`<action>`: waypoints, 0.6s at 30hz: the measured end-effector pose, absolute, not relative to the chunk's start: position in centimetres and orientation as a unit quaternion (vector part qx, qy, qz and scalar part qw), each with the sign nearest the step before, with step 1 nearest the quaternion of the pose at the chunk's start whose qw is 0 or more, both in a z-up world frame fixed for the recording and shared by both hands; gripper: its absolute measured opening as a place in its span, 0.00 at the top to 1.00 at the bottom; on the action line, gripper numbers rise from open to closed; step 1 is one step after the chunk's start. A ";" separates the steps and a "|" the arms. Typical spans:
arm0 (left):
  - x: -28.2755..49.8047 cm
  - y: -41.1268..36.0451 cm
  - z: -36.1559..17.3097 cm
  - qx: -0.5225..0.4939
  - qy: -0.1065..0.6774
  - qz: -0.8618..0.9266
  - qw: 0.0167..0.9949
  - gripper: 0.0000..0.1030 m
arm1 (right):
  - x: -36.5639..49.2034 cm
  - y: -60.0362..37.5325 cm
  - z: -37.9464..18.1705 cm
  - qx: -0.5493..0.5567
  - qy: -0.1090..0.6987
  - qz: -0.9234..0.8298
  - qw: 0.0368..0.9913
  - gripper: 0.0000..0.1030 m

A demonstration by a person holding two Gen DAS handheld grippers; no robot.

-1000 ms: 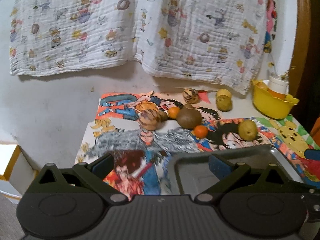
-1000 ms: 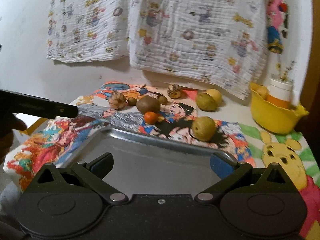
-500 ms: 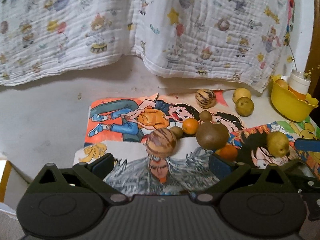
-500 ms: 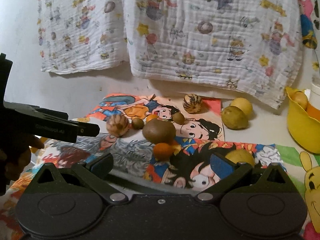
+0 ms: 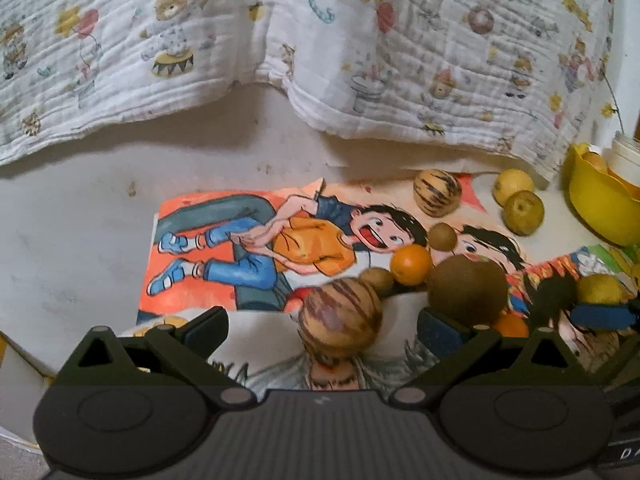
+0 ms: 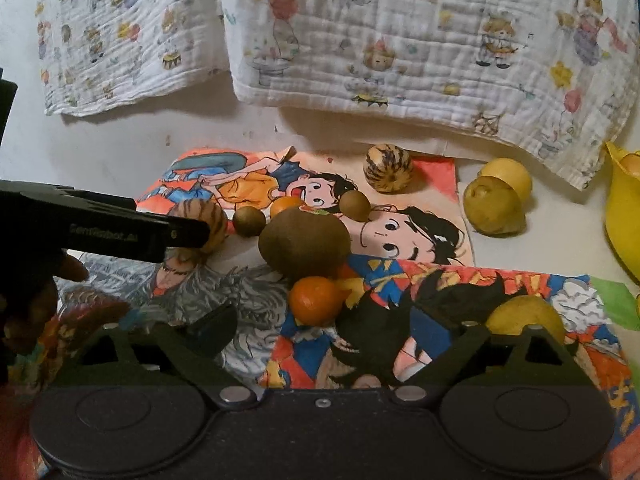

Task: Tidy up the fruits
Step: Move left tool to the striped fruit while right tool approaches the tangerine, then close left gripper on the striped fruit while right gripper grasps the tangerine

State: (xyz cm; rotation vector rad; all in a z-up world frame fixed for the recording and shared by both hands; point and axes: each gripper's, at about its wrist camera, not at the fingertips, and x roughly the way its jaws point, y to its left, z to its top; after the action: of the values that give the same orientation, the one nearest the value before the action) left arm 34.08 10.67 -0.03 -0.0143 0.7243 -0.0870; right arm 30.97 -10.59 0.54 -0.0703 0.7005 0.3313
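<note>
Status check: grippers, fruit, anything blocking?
Left gripper open around striped fruit. Right gripper closing, nothing gripped; orange between fingers. No obstruction.

left gripper [image 5: 320,326] fingers apart | striped fruit [image 5: 340,322] between | cartoon mat [image 5: 224,248]

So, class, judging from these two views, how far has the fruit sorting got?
Done: nothing visibly sorted; fruit lies loose on the cartoon mat.
In hand: neither hand-held gripper holds anything. The left hand-held gripper brackets a striped fruit; the right hand-held gripper, jaws closing, sits nearest a small orange.
Left: every fruit, including the big brown fruit.
</note>
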 end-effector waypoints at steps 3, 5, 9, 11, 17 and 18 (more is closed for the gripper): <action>34.7 10.6 -0.3 -0.008 0.354 -0.048 0.934 0.05 | 31.5 -10.2 0.1 -0.033 0.342 0.161 0.925 0.19; 35.1 10.4 -0.5 -0.007 0.359 -0.054 0.932 0.09 | 31.7 -9.9 -0.2 -0.036 0.340 0.155 0.927 0.24; 35.7 10.4 -1.0 -0.006 0.363 -0.062 0.930 0.19 | 32.4 -9.5 -0.7 -0.033 0.348 0.150 0.925 0.35; 35.9 10.5 -1.1 -0.006 0.363 -0.062 0.930 0.22 | 32.8 -9.4 -1.0 -0.028 0.352 0.147 0.924 0.42; 36.4 10.6 -1.6 -0.010 0.369 -0.073 0.926 0.34 | 33.3 -9.0 -1.5 -0.028 0.350 0.137 0.926 0.52; 36.5 10.5 -1.8 -0.009 0.372 -0.075 0.925 0.38 | 33.3 -8.9 -1.5 -0.029 0.349 0.135 0.927 0.53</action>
State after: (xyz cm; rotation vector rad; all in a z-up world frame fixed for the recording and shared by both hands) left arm 36.50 10.52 -1.79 -0.0182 0.7625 -0.1535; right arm 33.33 -8.91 -1.50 -0.0598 0.7154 0.2770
